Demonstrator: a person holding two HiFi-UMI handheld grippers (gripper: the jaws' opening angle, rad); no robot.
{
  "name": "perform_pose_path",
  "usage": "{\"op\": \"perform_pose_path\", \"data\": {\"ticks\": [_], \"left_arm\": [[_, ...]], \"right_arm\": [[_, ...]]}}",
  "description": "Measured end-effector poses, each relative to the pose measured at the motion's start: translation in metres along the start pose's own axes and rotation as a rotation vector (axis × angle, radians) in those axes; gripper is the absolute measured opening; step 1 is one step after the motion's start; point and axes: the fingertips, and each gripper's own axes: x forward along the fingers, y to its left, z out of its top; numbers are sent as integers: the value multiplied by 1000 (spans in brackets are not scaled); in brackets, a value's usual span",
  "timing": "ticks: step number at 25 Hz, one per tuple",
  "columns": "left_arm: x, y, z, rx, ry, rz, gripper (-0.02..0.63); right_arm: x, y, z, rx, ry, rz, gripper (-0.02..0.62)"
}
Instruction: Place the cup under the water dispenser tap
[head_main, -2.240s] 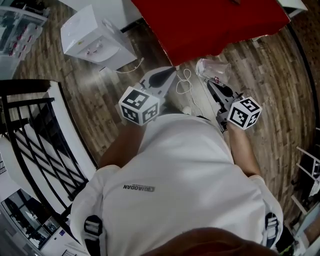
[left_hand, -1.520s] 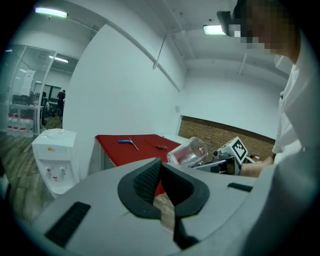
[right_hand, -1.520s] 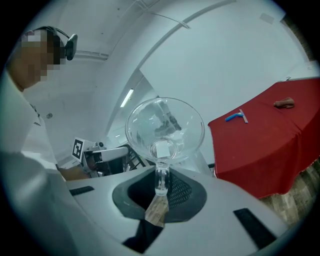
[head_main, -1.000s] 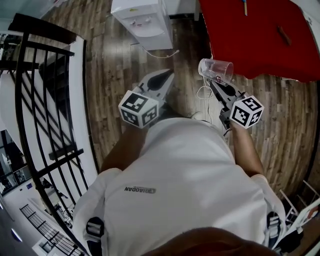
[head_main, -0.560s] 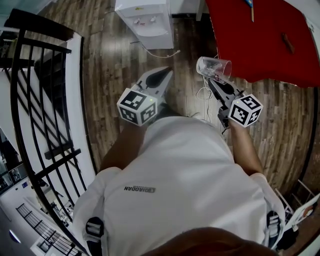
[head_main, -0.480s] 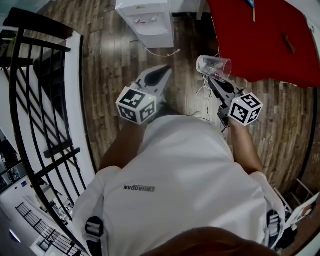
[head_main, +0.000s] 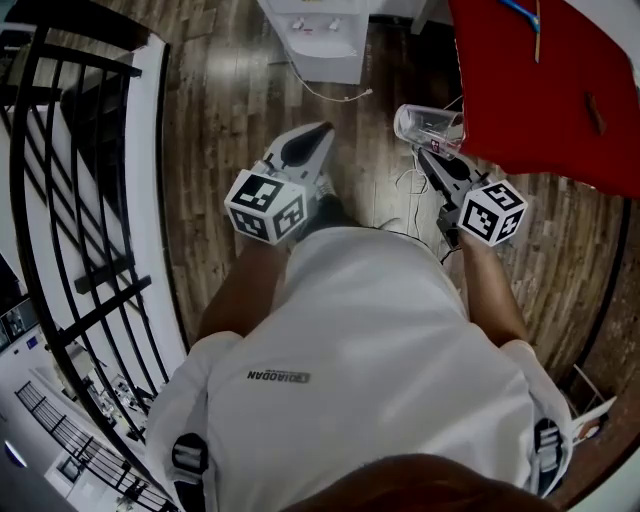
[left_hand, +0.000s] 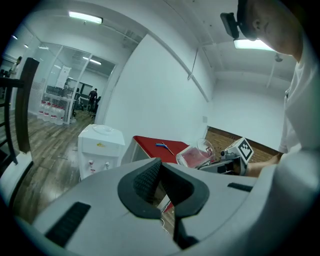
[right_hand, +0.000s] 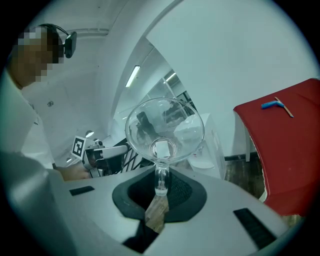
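Right tongs (right_hand: 160, 189) nearly closed, clamped on clear cup (right_hand: 165, 127); left tongs (left_hand: 160, 163) closed, empty

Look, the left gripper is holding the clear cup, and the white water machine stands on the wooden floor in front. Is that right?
Not quite. The right gripper holds the clear cup, as the right gripper view shows. The left gripper has nothing between its closed jaws. The white water machine does stand on the wooden floor in front.
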Motion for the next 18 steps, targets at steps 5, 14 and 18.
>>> {"op": "perform_pose_path", "data": {"ticks": [5, 14, 18], "left_arm": [[-13, 31, -1, -33, -11, 42, -3], [-25, 80, 5, -58, -50, 79, -3], [-29, 103, 8, -71, -69, 89, -3]], "right_arm": [[31, 9, 8, -24, 38, 28, 38], [83, 26, 21, -74, 95, 69, 38], [105, 33, 26, -94, 113, 78, 38]]}}
